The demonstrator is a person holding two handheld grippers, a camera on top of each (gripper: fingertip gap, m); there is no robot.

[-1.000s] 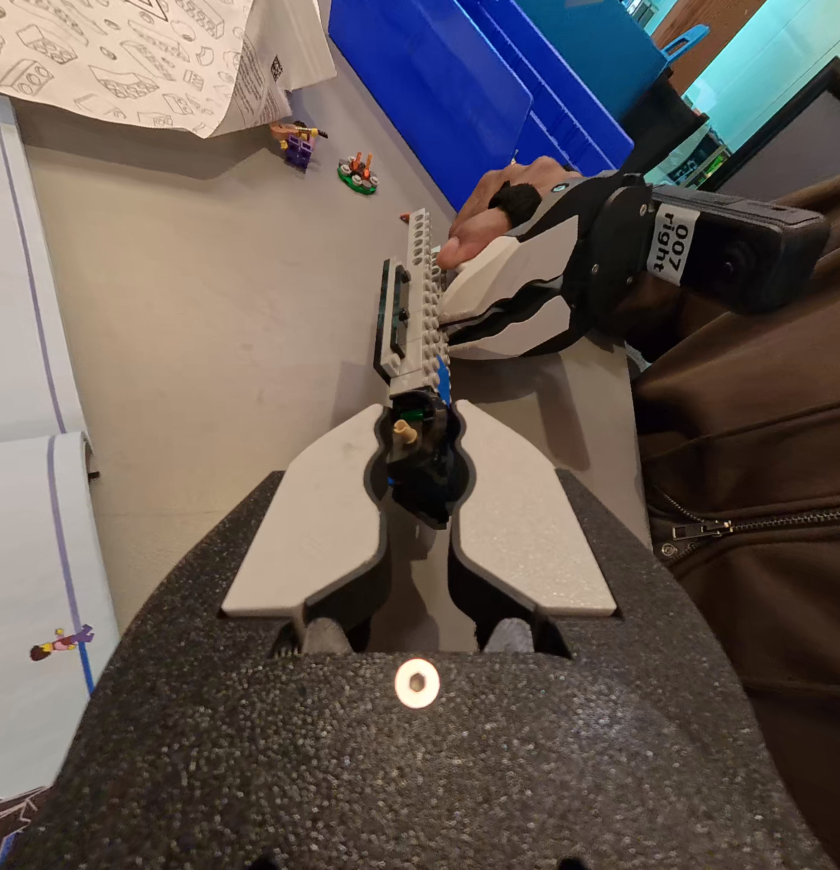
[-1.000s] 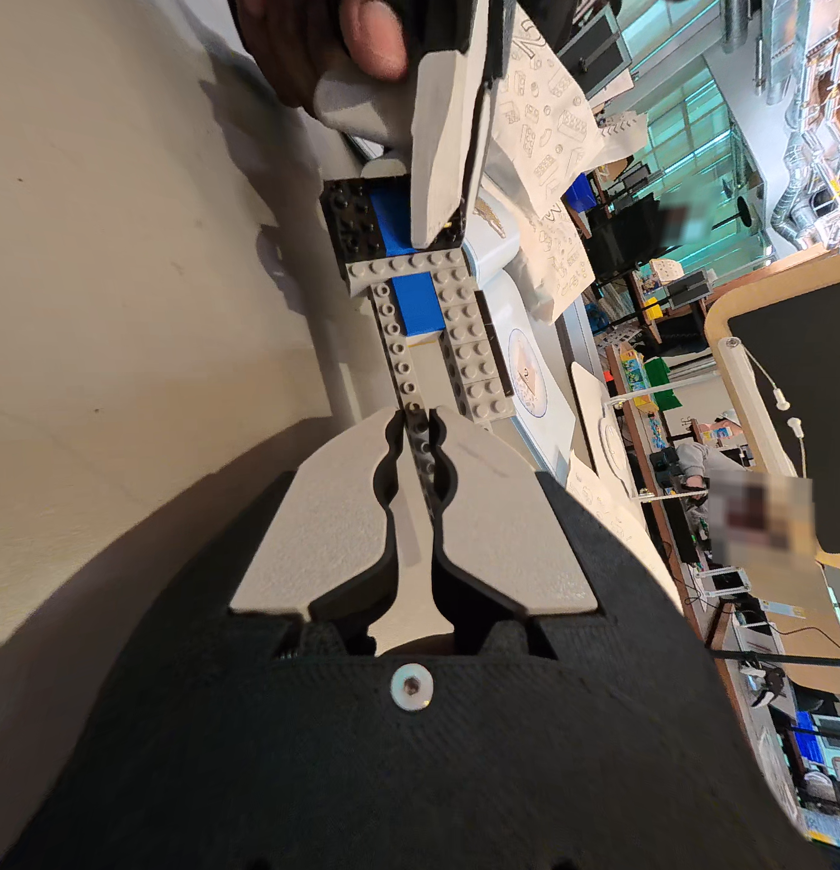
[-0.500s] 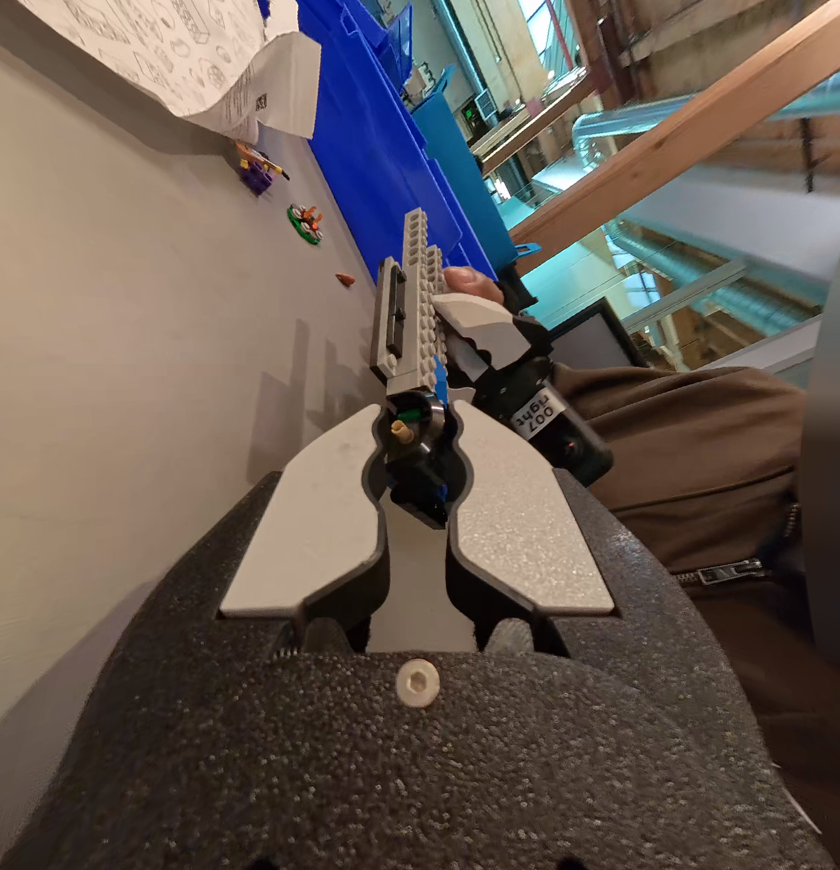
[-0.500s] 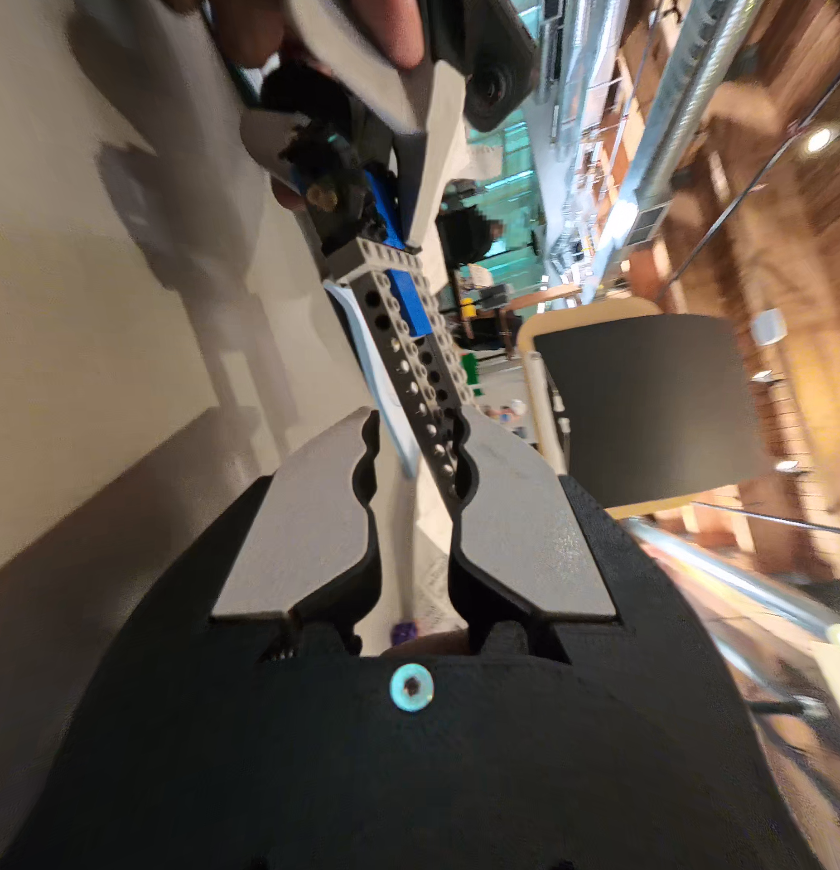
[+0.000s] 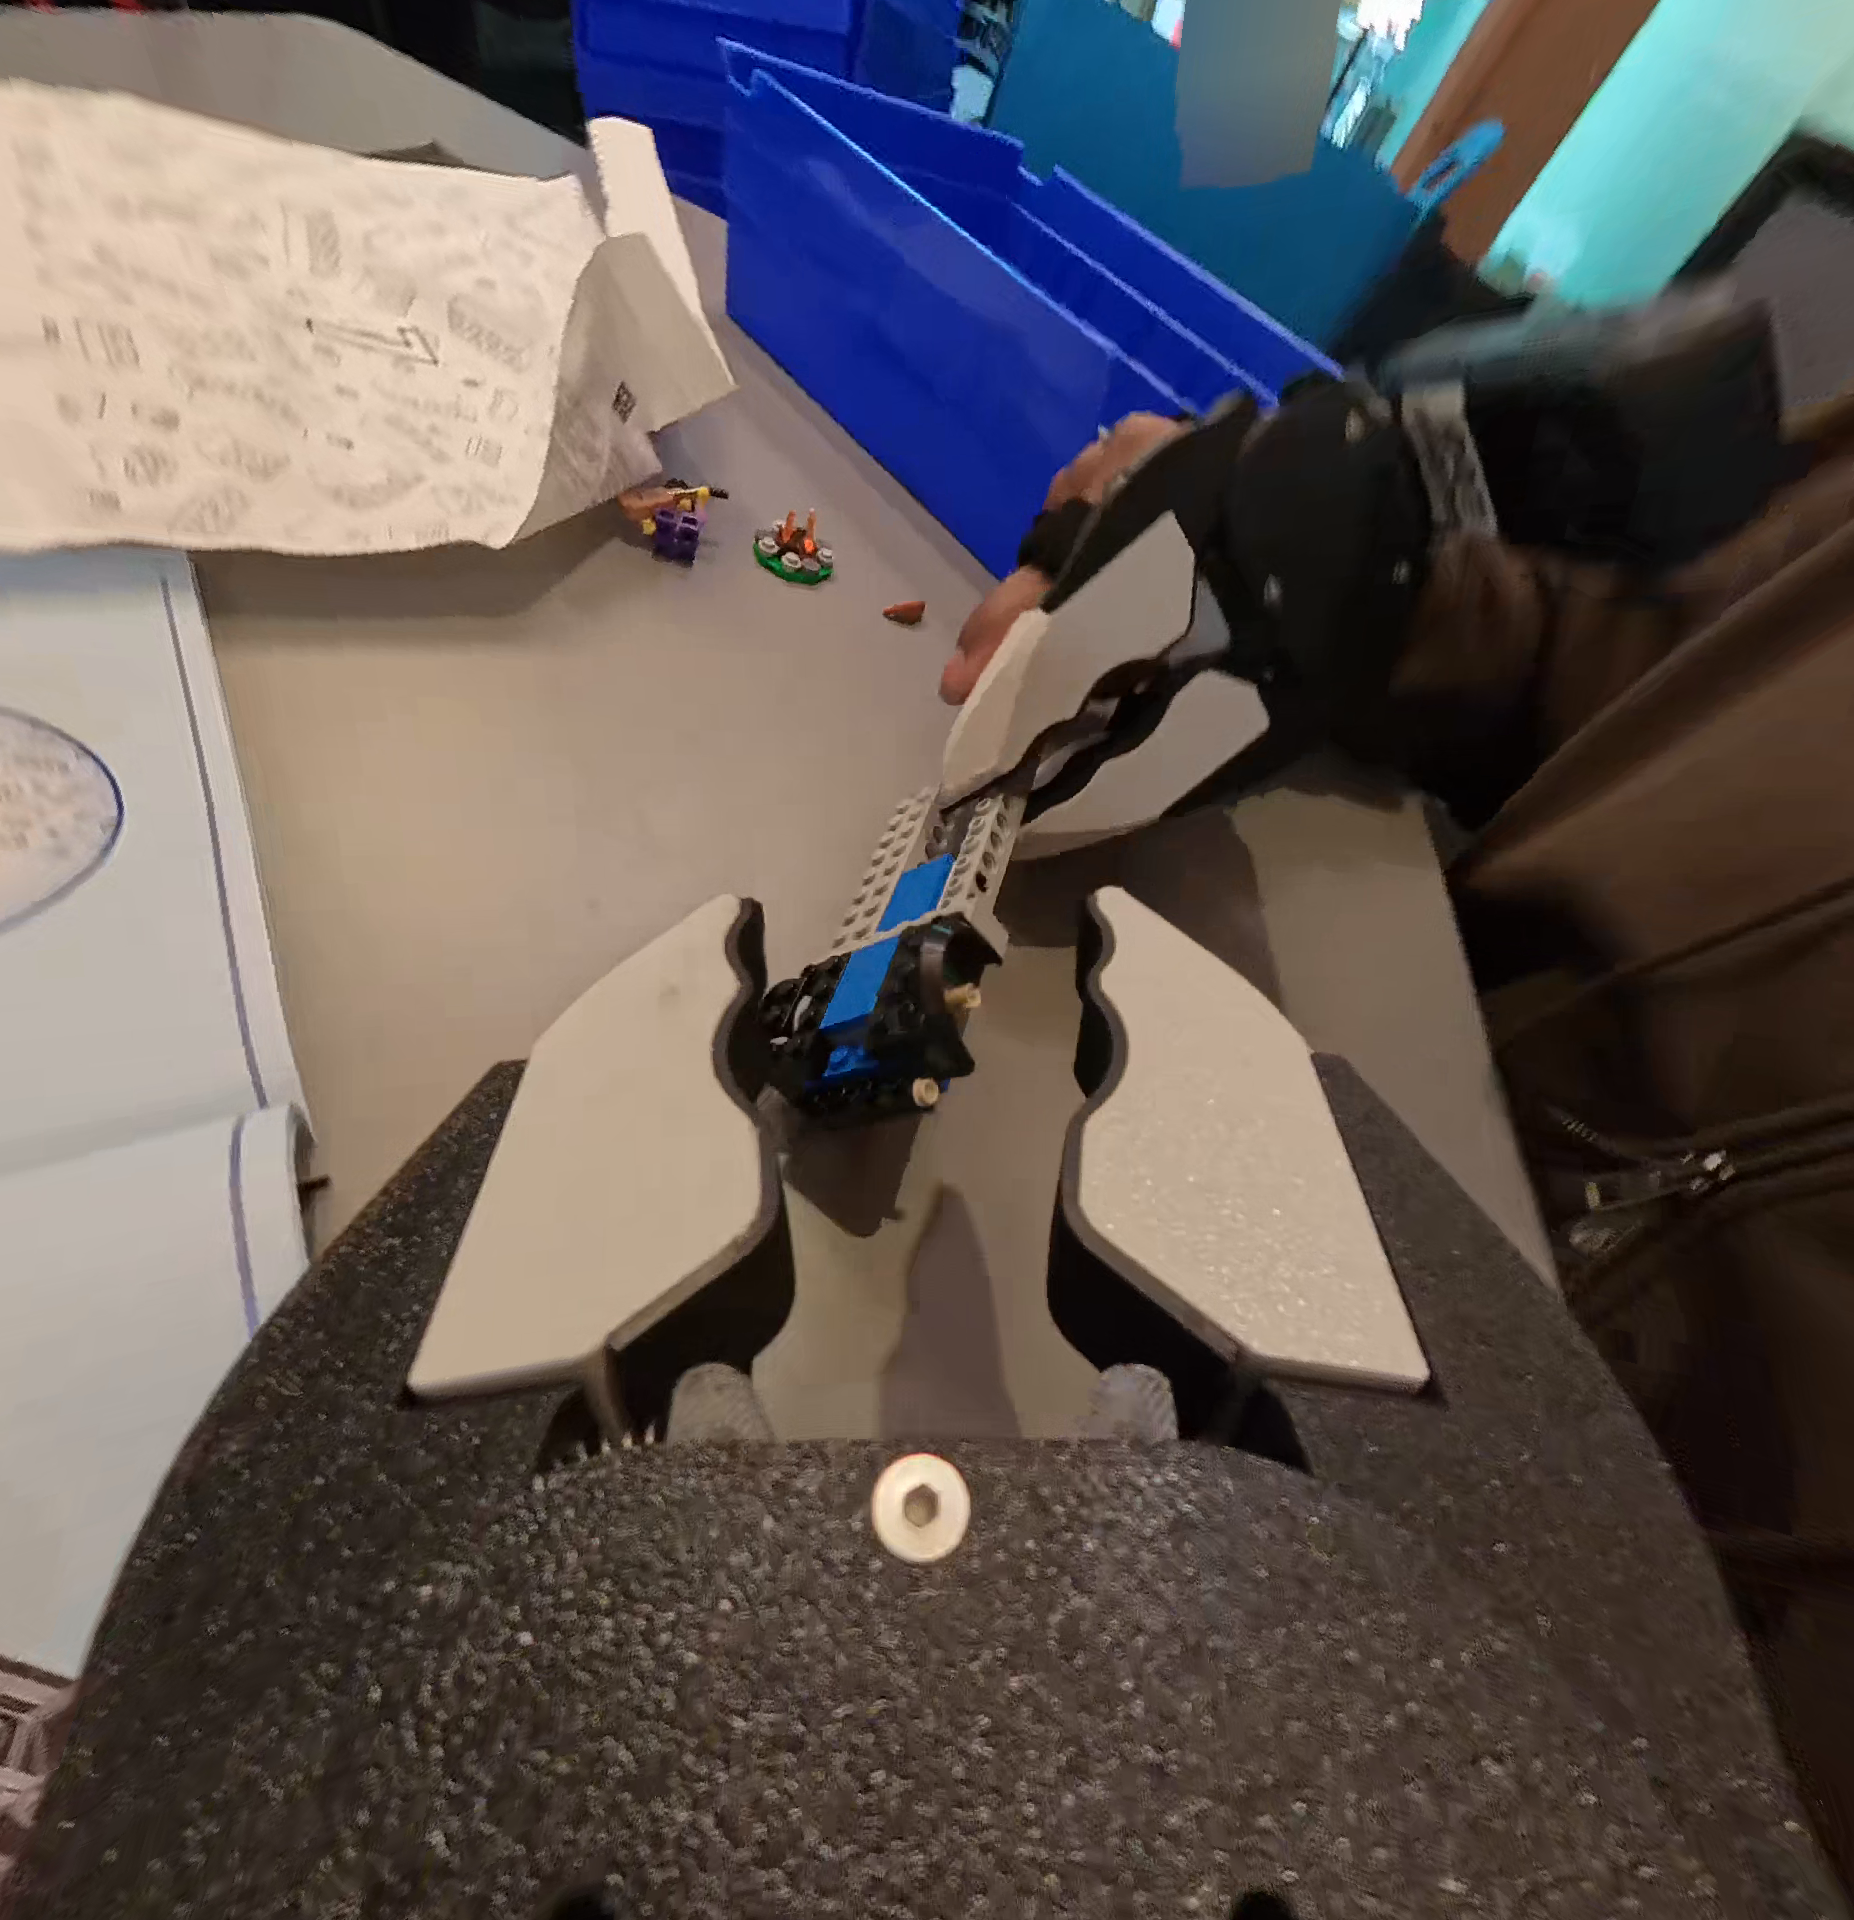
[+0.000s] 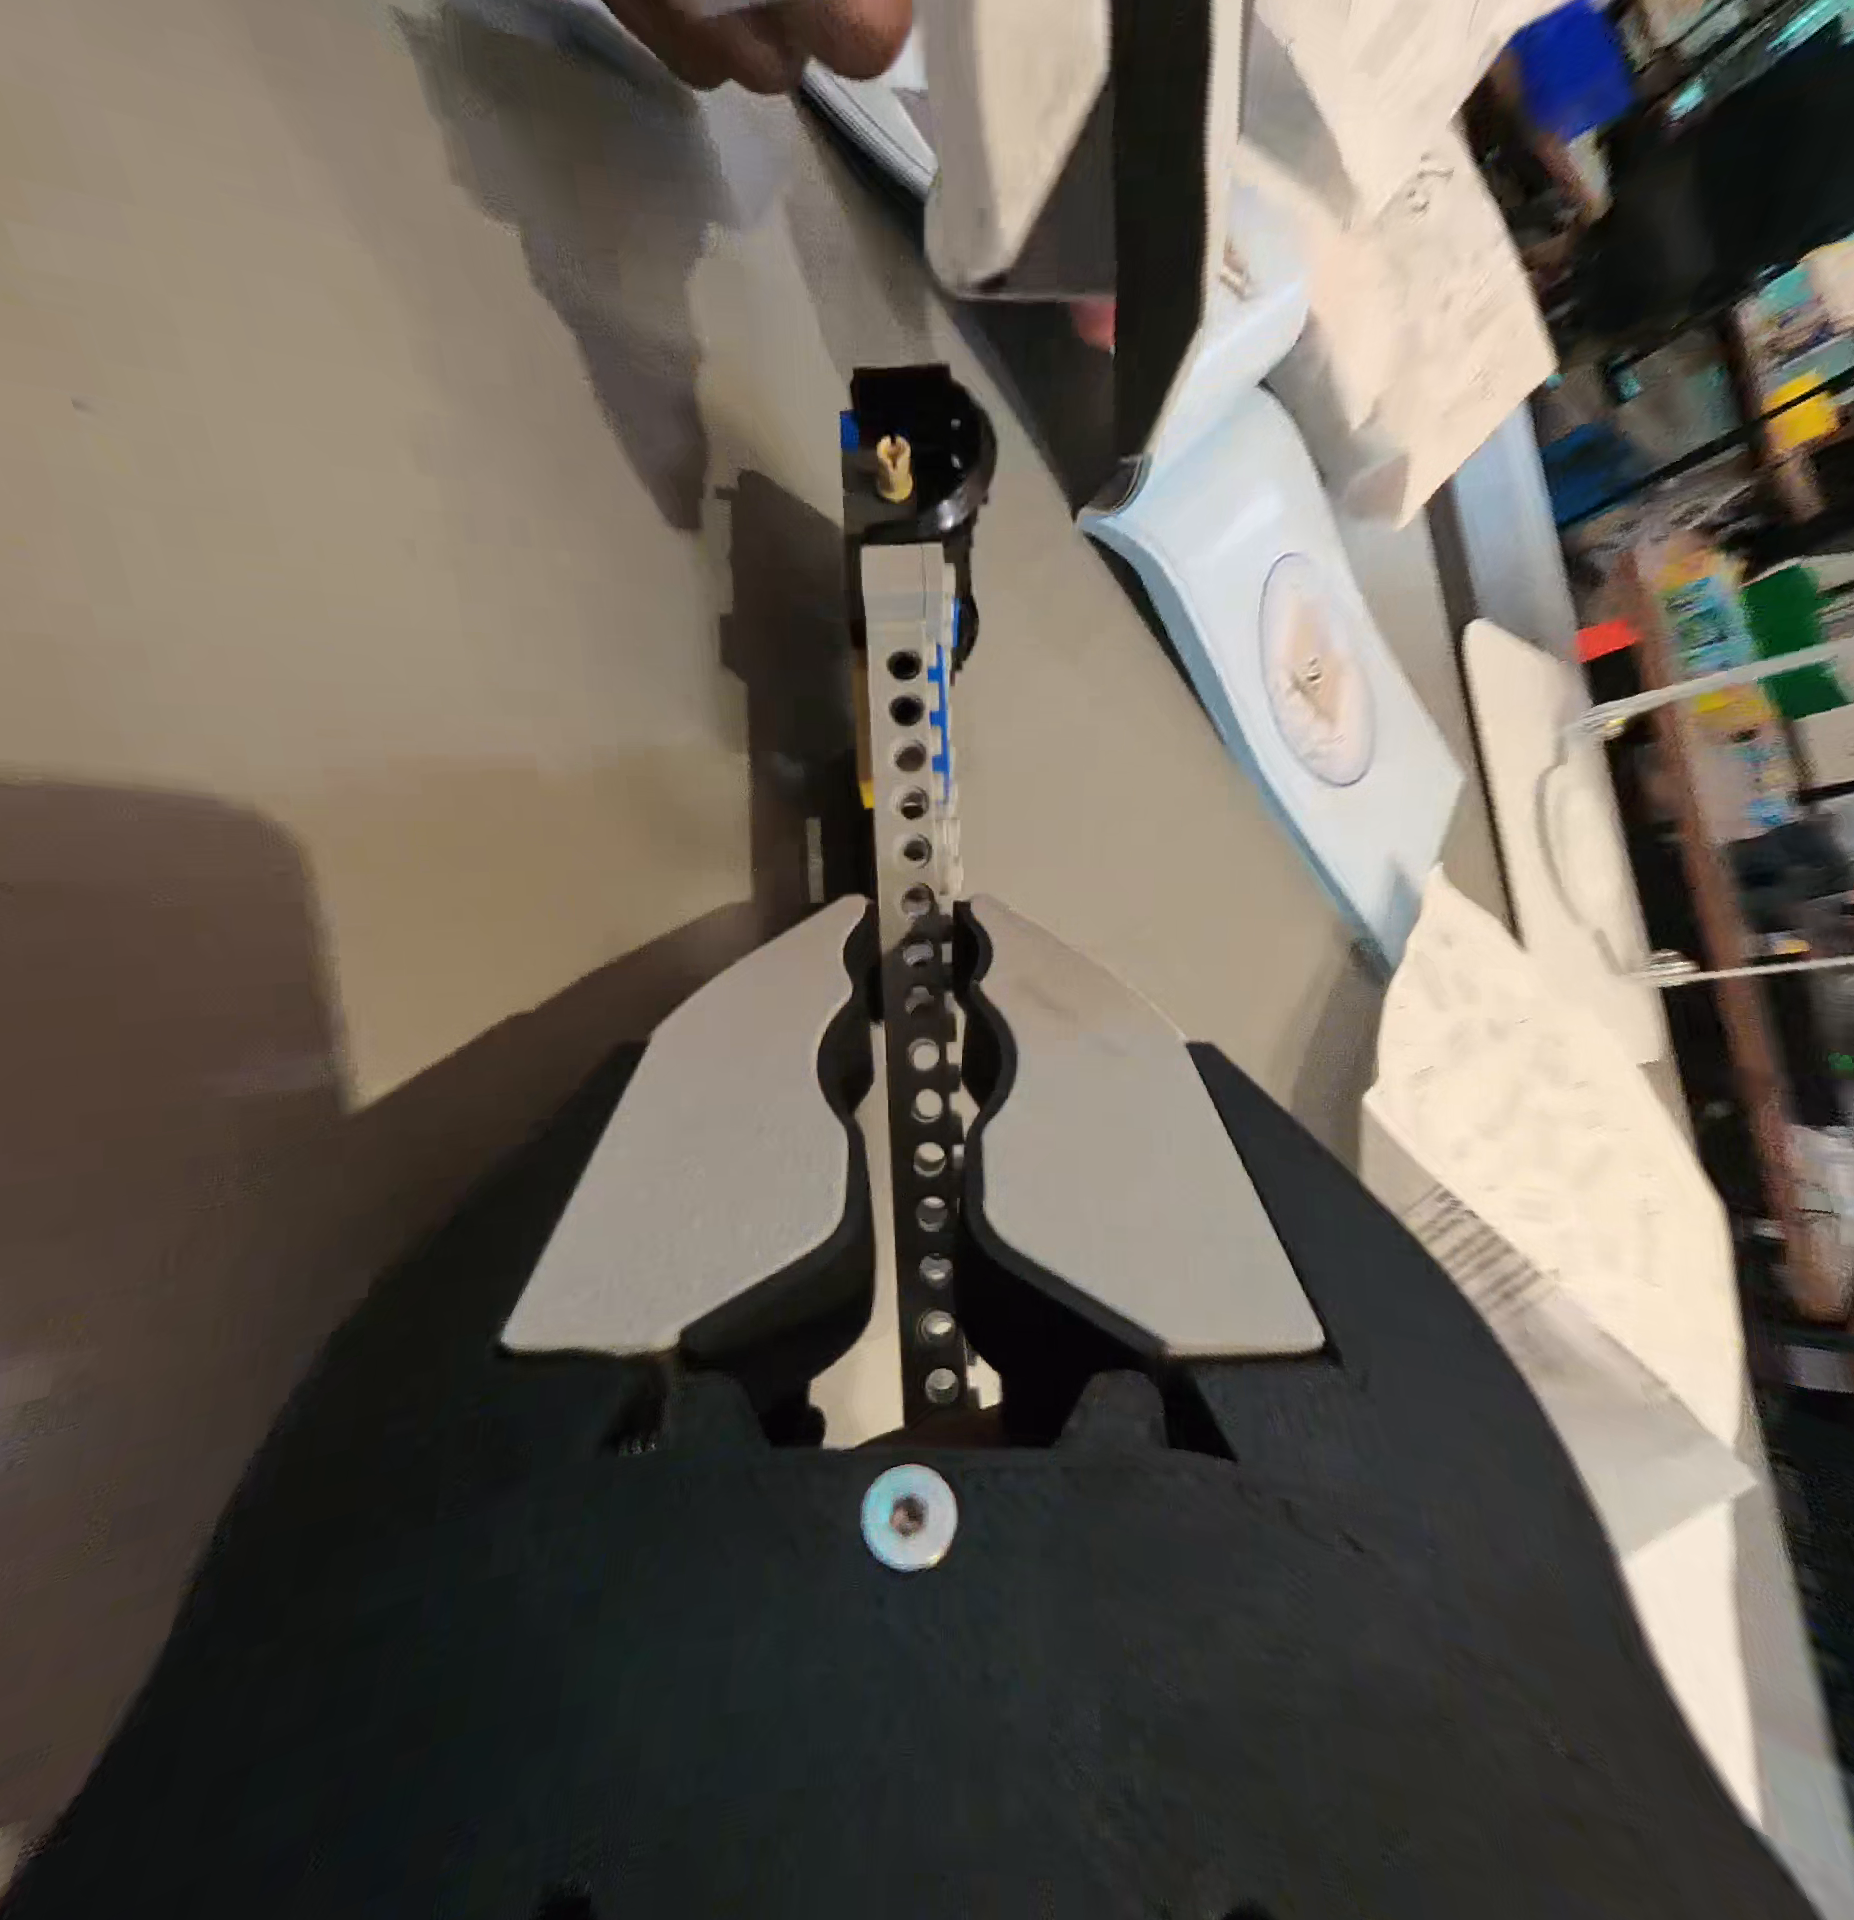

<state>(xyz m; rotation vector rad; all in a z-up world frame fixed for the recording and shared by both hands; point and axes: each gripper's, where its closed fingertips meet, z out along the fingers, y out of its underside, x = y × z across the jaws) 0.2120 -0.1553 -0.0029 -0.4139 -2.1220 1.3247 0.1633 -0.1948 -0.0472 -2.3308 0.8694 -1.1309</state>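
Note:
A brick model [image 5: 902,977] with a grey holed beam, blue plates and a black end hangs just above the grey table [image 5: 487,779]. My left gripper [image 5: 921,914] is open. The model's black end sits between its fingers, close against the left finger [image 5: 632,1122], with a wide gap to the right one. My right gripper [image 5: 996,800] is shut on the model's grey far end. In the right wrist view my right gripper [image 6: 918,909] clamps the holed beam [image 6: 907,727], which runs deep between the pads. A finger of the left gripper [image 6: 1016,135] shows at the top.
A printed paper sheet [image 5: 258,343] and a booklet [image 5: 81,831] lie on the left. Blue bins [image 5: 954,312] stand at the back. A small purple figure [image 5: 679,520], a green round piece [image 5: 793,551] and a brown bit [image 5: 905,613] lie near them. A brown jacket [image 5: 1681,935] is on the right. Spacing between my two grippers at the tips: around 9 cm. The brown bit [image 5: 905,613] is about 15 cm from my right fingertips and 25 cm from my left.
My left gripper opened and let go of the model's black end. My right gripper opened for a moment, then shut again farther along the grey beam. The model turned.

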